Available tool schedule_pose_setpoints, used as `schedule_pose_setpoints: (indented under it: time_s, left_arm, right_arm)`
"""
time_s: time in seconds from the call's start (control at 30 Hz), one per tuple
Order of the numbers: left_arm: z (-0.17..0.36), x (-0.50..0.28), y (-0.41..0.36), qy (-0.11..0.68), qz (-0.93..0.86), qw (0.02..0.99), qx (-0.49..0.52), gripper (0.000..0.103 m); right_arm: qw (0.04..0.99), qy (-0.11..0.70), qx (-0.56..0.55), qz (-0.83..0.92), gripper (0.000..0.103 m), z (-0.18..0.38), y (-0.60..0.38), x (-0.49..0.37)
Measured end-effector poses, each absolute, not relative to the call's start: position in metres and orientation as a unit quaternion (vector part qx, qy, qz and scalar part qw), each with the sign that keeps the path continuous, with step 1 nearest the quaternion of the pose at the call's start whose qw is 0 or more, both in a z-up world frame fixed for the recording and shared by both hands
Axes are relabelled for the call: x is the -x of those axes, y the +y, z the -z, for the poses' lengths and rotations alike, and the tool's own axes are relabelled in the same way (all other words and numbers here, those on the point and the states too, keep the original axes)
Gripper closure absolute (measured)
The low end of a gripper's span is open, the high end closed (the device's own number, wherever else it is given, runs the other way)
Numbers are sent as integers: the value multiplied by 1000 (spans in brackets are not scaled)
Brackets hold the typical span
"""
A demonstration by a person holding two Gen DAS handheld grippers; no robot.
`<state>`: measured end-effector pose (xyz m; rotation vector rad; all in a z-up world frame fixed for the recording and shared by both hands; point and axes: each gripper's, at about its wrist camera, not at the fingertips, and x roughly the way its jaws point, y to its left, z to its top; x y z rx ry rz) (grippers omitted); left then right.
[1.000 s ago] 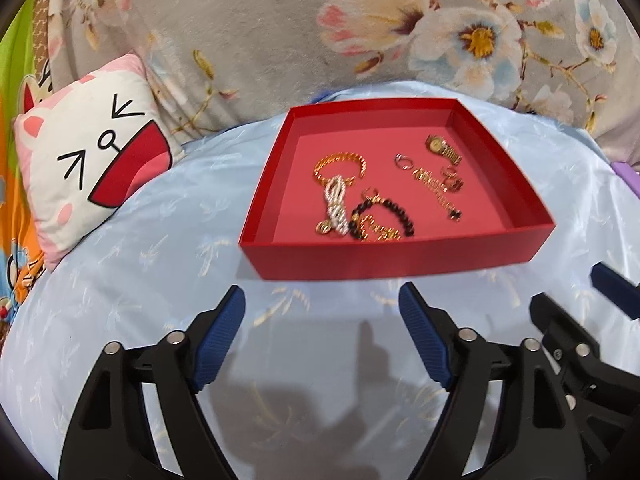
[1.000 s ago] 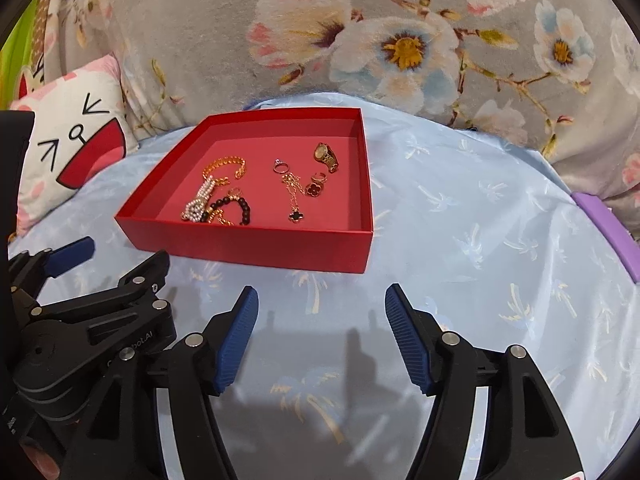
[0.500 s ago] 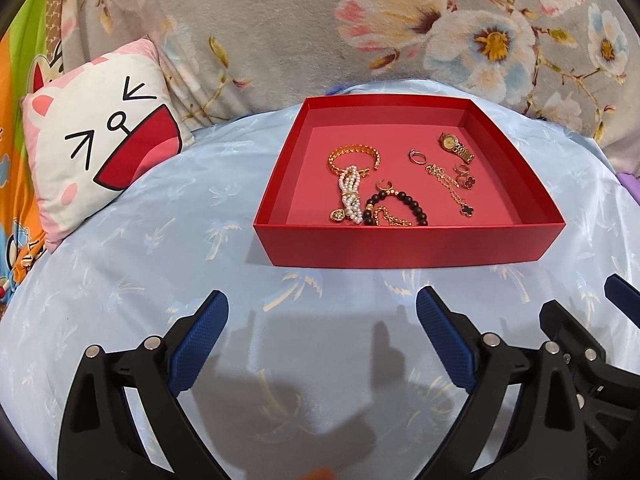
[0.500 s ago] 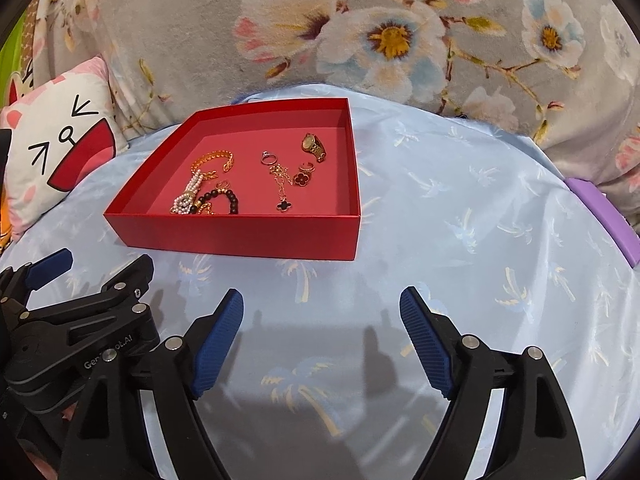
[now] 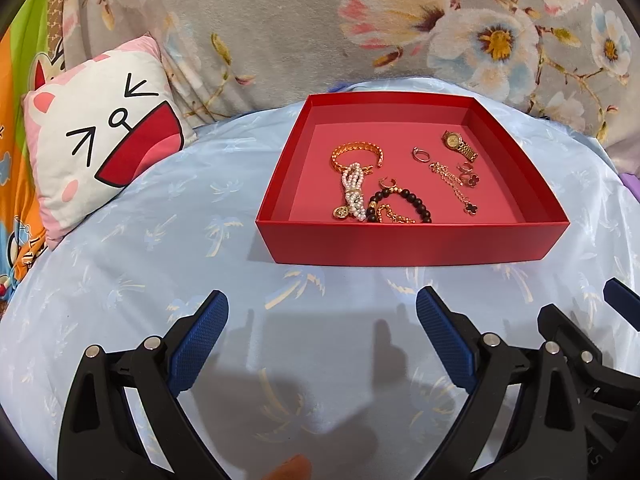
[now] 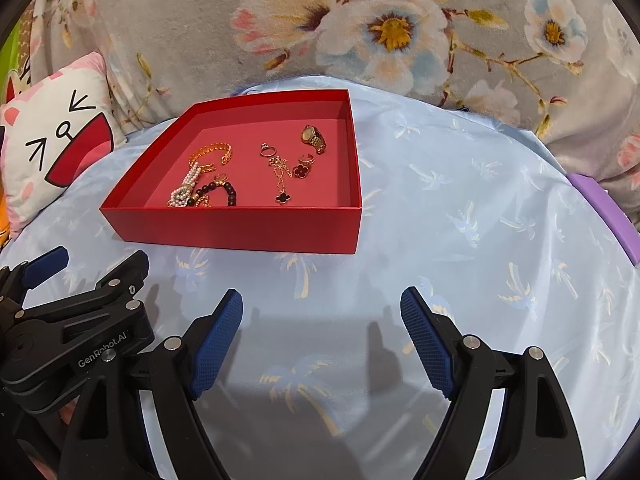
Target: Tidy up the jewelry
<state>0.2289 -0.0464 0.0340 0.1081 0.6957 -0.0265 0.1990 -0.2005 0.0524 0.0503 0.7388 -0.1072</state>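
A shallow red tray [image 5: 412,246] lies on the light blue sheet ahead of both grippers. Inside it are a gold bangle [image 5: 356,152], a pearl bracelet [image 5: 354,192], a black bead bracelet [image 5: 404,204], a silver ring [image 5: 421,155], a clover-charm chain [image 5: 456,186] and a gold watch [image 5: 460,145]. My left gripper [image 5: 322,312] hovers open over the sheet, short of the tray's front wall, with nothing between its blue pads. My right gripper [image 6: 322,308] is open and empty too, just right of the left one, facing the tray's [image 6: 240,228] right corner.
A cat-face pillow [image 5: 104,148] leans at the left. A grey floral blanket [image 5: 320,32] rises behind the tray. A purple object [image 6: 604,216] sits at the sheet's right edge. Bare blue sheet [image 6: 480,220] stretches to the right of the tray.
Both grippers' jaws have spread wider than a second ago. The tray and the jewelry lie as before.
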Motion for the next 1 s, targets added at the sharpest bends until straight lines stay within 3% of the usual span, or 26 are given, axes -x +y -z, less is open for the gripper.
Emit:
schedule_pose_setpoints:
  time_s: [1.0]
  left_arm:
    - [-34,-229,-42,335,10,940,-56,10]
  right_arm:
    - [931,359,-21,54,23,-54,-203,-199]
